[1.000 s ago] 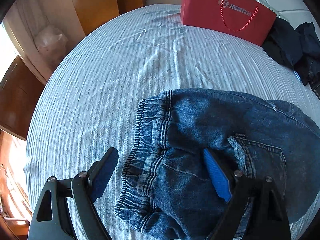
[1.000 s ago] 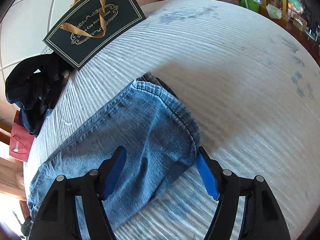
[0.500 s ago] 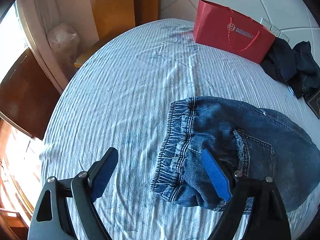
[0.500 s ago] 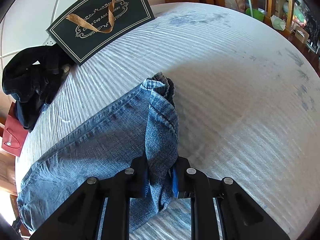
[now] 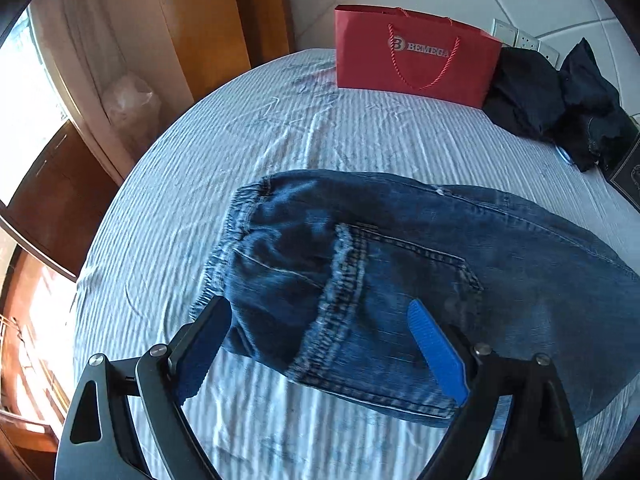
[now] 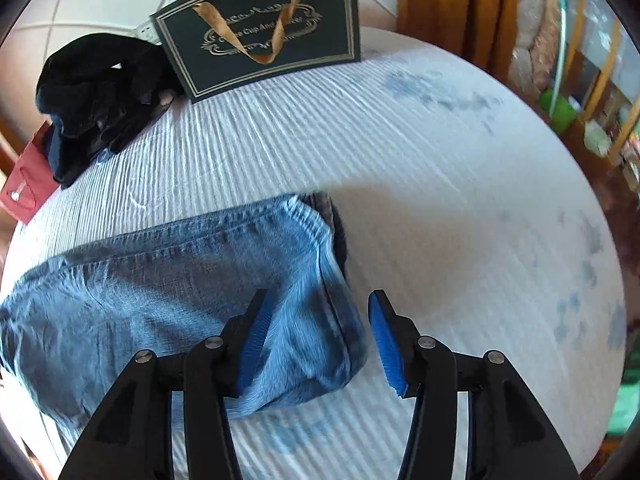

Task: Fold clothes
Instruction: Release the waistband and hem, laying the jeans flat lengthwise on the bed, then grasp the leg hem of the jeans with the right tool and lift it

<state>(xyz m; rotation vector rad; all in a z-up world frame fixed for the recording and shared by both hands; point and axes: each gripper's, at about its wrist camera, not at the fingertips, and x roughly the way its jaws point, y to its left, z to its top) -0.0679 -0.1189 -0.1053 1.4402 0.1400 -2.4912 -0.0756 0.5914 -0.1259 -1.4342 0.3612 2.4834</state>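
Note:
Blue jeans (image 5: pixel 400 256) lie flat on the striped pale-blue bed sheet (image 5: pixel 280 140). The elastic waistband points left and a frayed back pocket faces up. My left gripper (image 5: pixel 320 344) hovers over the pocket area with its jaws opening wide; denim lies below them and neither pad presses it. In the right wrist view the lighter leg end of the jeans (image 6: pixel 200 288) lies folded at its hem. My right gripper (image 6: pixel 320 344) hangs over that hem with its jaws opening. The cloth sits between the pads, and the right pad stands apart from it.
A red paper bag (image 5: pixel 412 60) stands at the far side of the bed, with a heap of dark clothes (image 5: pixel 552 96) beside it. A black gift bag (image 6: pixel 260 32) leans next to the heap. Wooden furniture stands past the bed's left edge (image 5: pixel 92 264).
Half a second ago my right gripper was shut on the leg hem; it has since let go and the hem lies flat. My left gripper rose and shifted right over the back pocket.

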